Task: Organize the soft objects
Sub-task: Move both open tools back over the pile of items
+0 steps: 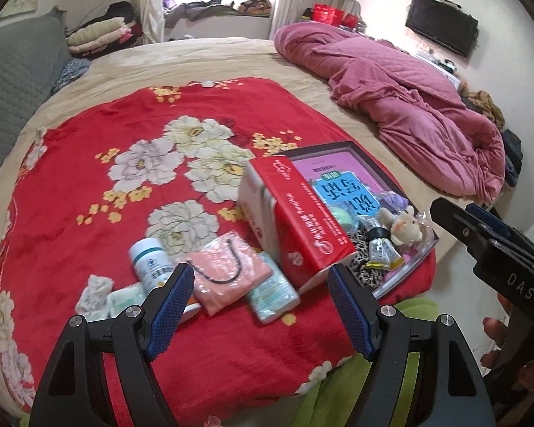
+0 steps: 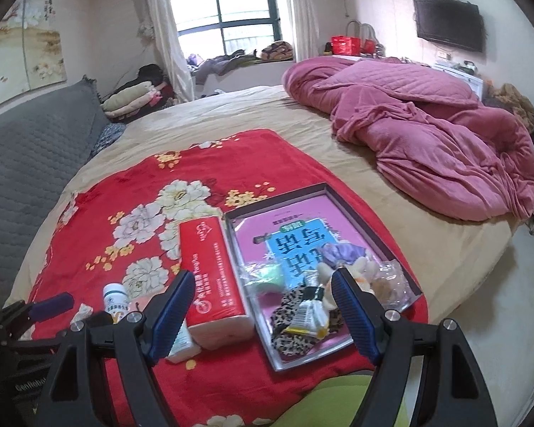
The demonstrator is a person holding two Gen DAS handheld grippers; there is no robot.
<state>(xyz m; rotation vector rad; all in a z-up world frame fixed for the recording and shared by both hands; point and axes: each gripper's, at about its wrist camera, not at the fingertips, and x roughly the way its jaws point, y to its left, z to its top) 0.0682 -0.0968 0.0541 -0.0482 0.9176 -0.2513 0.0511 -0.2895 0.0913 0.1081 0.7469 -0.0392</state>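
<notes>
Left wrist view: both claws, left claw (image 1: 260, 306) and right claw (image 2: 263, 311), spread apart and empty above the bed; soft pink pouch (image 1: 228, 274) lies left of tray (image 1: 406, 274), so descend squarely and pinch gently.

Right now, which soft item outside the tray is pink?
The pink folded cloth in clear wrap, with a black cord, beside the red tissue pack; neighbouring packets are pale green-white.
</notes>
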